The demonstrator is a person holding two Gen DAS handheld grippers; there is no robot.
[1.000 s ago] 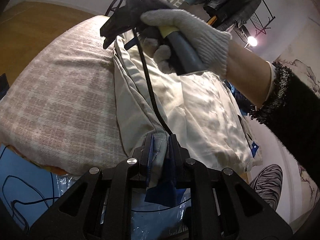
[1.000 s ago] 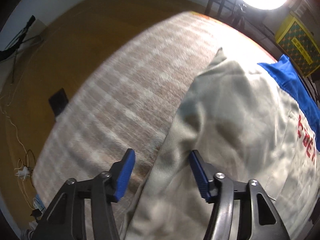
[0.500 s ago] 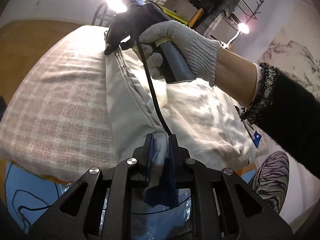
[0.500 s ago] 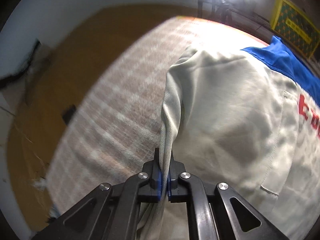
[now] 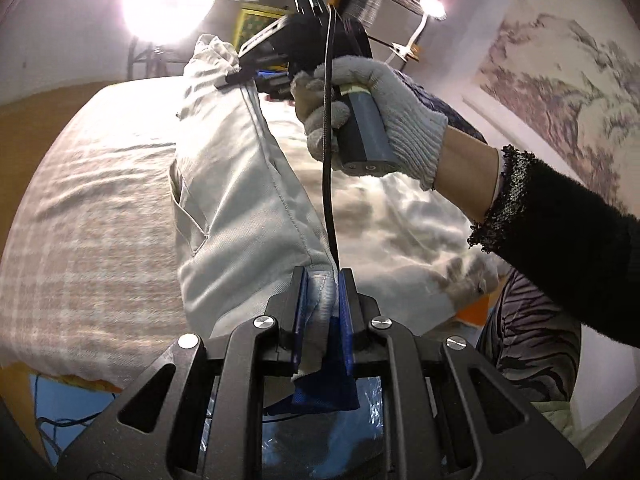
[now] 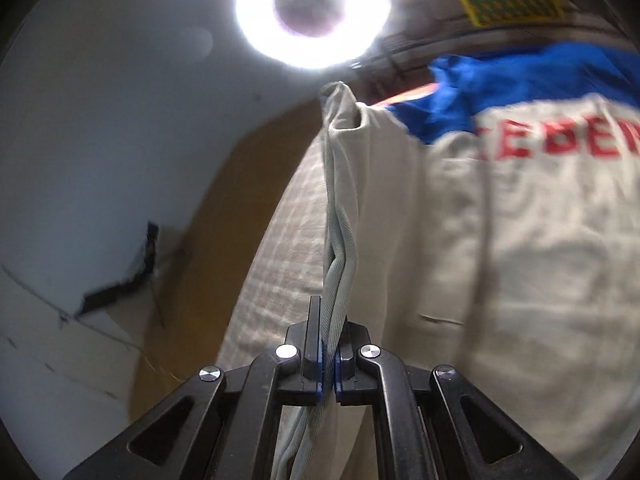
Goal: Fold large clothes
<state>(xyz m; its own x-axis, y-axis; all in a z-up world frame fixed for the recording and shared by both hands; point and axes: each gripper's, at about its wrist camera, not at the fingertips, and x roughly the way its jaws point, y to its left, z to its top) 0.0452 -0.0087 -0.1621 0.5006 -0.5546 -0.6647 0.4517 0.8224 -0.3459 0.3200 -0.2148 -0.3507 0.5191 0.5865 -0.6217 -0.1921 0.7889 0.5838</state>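
A bed fills the left of the left wrist view, covered in a soft pink-and-white checked blanket with a fuzzy nap. Across it lies the garment, a large piece of pale grey-beige twill with stitched seams and a welt pocket; in the right wrist view it shows a royal-blue panel at the far end and blurred red block letters below it. One long edge of the garment is lifted off the bed into a taut ridge running from near to far.

The left gripper, black with blue pads, is clamped on the near end of that ridge, a thick bunch of grey cloth and a blue fold pinched between its 2 fingers. The right gripper is pressed together on a thin rope-like twist of the same edge at the far end. The right hand, in a ribbed grey knit glove, wraps the dark grey handle with the wrist bent upward, a fuzzy black sleeve behind it. A thin black cable hangs from the right gripper toward the left gripper. A ring light glares at the far side.
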